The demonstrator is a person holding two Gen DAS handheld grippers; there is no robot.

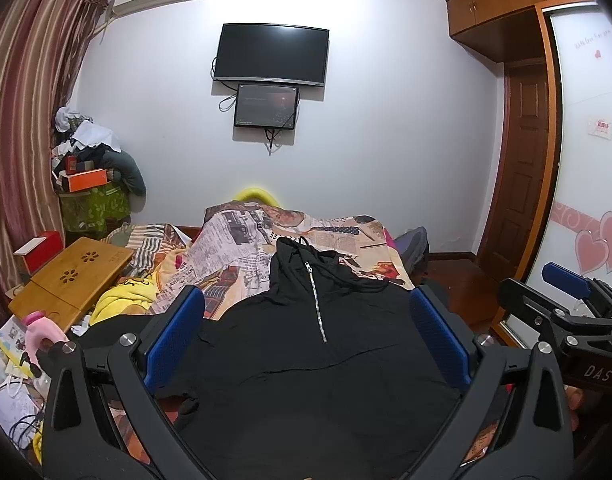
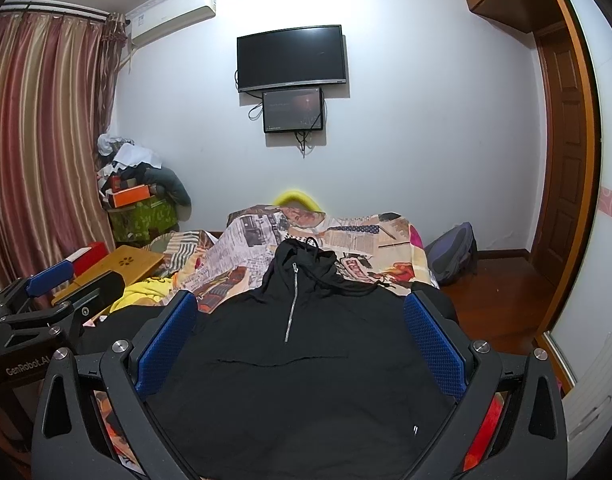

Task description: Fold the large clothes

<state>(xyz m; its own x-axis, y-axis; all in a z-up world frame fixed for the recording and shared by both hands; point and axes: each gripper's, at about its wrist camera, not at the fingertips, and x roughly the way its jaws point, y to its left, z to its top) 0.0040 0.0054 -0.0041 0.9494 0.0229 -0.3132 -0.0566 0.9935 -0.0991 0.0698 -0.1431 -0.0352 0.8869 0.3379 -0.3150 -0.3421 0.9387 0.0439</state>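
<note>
Black cloth fills the near ground of both wrist views: a hooded garment (image 1: 306, 360) lies spread face-up on the bed, its hem toward the near edge and its hood reaching toward the foot of the bed. The left gripper (image 1: 306, 332) hangs over it with jaws wide and nothing between the blue pads; the right gripper (image 2: 300, 334) is likewise wide and empty, just beside it at the same edge. Neither looks to be touching the fabric, though the hem is hidden under the tongs.

A short silver zip (image 1: 317, 300) runs down the chest, with a drawstring (image 2: 346, 276) trailing off the collar. Beyond the hood lies a newspaper-print quilt (image 1: 242, 236), heaped at the far edge. A bamboo lap table (image 1: 72, 280) sits at the left edge.

Folding looks barely begun: the body is laid flat and no fold shows. The sleeves seem to run out sideways, mostly out of view. A sensible next move is to pinch one side and carry it across the zip line, keeping the drawstring from bunching.
</note>
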